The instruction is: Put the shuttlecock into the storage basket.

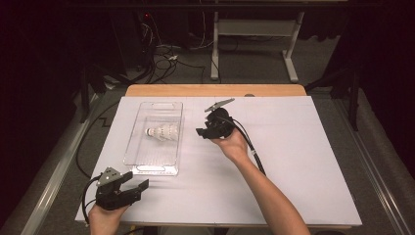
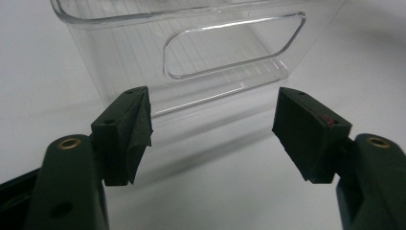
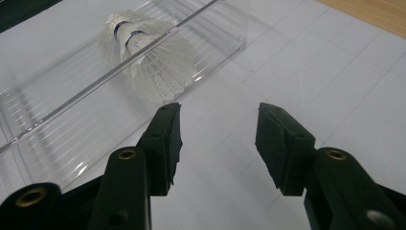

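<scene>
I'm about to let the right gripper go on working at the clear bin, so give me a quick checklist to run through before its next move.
1. Right gripper open with nothing between its jaws: ok.
2. Shuttlecock lying on its side inside the clear bin: ok.
3. Right gripper beside the bin, outside its wall: ok.
4. Left gripper open, parked near the bin's handle end, not touching it: ok.
5. White table cover bare around the right hand: ok.
6. Whether the shuttlecock's feathers are undamaged: cannot tell.
</scene>
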### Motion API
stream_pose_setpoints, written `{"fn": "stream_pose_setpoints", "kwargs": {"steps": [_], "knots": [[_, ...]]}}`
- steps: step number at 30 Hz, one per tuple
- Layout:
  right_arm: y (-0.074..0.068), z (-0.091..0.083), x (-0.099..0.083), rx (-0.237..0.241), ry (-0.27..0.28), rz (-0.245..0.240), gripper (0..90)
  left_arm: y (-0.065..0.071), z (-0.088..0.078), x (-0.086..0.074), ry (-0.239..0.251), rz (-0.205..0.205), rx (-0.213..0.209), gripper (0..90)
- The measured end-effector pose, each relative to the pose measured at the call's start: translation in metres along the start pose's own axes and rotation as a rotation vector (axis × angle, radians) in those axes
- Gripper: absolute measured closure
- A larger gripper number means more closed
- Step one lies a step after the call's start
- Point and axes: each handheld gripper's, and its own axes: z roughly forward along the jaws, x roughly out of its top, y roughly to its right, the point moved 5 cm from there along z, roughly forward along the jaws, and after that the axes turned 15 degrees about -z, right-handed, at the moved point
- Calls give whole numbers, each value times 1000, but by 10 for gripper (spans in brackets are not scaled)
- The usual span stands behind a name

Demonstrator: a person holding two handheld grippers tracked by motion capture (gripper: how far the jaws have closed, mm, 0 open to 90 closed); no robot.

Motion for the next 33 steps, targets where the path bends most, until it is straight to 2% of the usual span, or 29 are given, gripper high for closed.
{"fn": "stream_pose_setpoints", "kwargs": {"steps": [33], "knots": [[8,-19,-28,-18,19,39,511,0,0,0,3,-2,2,304]]}}
